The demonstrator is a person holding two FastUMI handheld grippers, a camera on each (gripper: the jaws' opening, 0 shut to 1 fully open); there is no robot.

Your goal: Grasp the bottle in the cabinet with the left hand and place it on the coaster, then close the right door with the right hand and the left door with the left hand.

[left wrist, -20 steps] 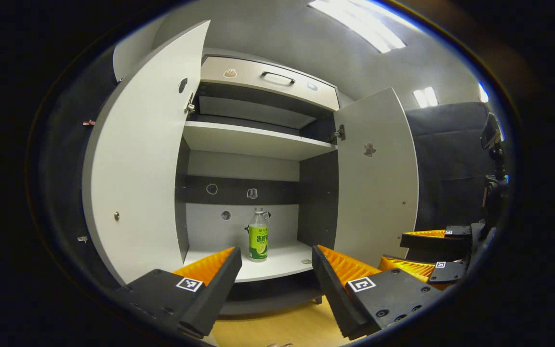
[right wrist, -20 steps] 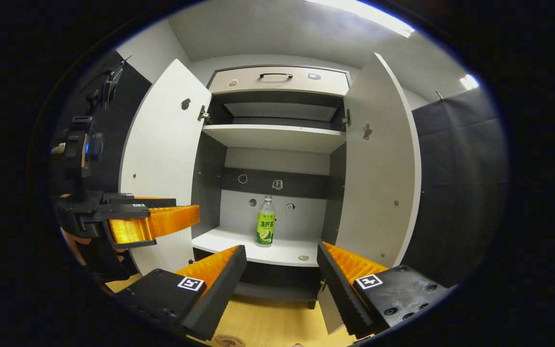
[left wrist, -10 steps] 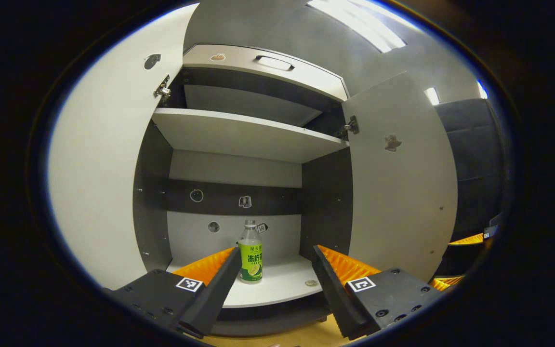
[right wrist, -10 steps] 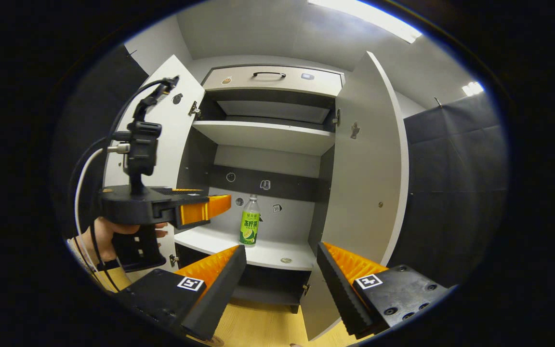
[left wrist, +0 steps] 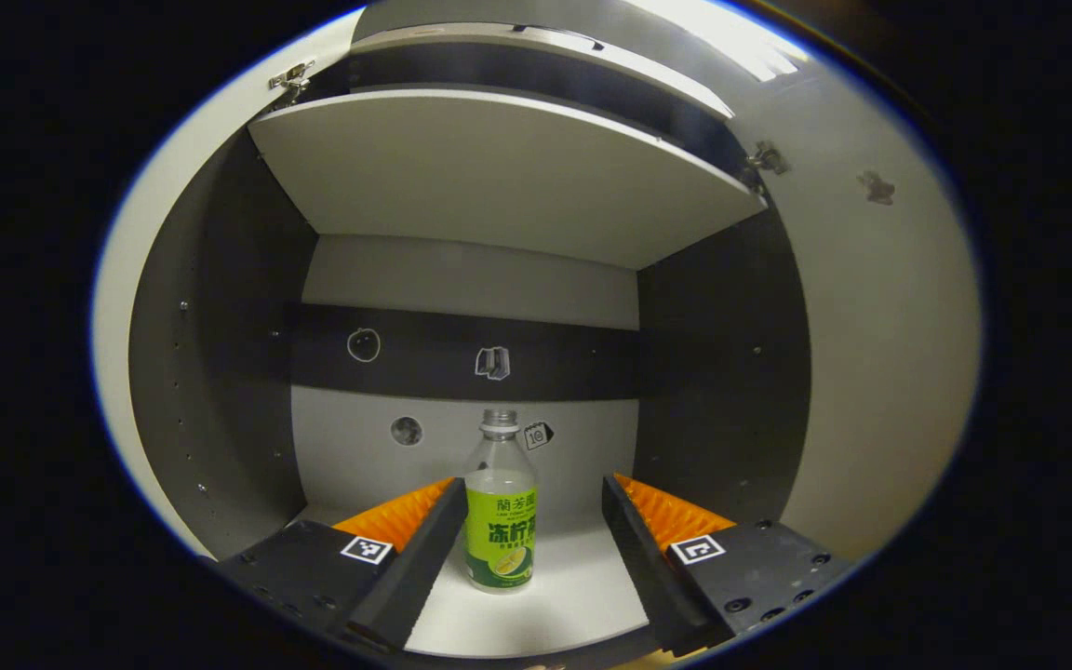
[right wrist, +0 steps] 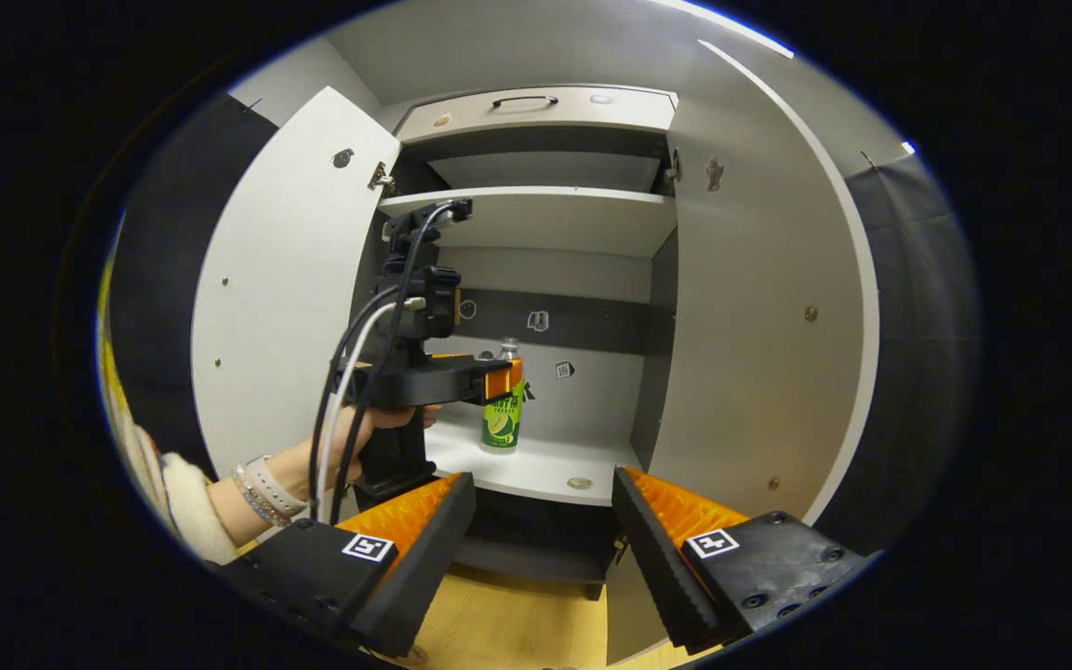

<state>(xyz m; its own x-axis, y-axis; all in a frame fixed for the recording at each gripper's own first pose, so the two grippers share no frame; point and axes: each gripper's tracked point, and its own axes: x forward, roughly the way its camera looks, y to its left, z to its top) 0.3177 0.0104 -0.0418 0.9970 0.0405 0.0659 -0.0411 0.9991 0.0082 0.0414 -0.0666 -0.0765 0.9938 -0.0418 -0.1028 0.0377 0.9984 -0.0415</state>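
Left gripper [left wrist: 529, 521]: two wedge-shaped fingers with ribbed inner faces, set in dark blocks, each bearing a square black-and-white marker and small screws. Right gripper [right wrist: 543, 521]: same build, same markers and screws. In the right gripper view, the left gripper [right wrist: 499, 380] has a dark pistol-style body, a camera on a short post, black and white cables. Hand [right wrist: 359, 437]: pale wristband, beaded bracelets, cream sleeve [right wrist: 184, 489].
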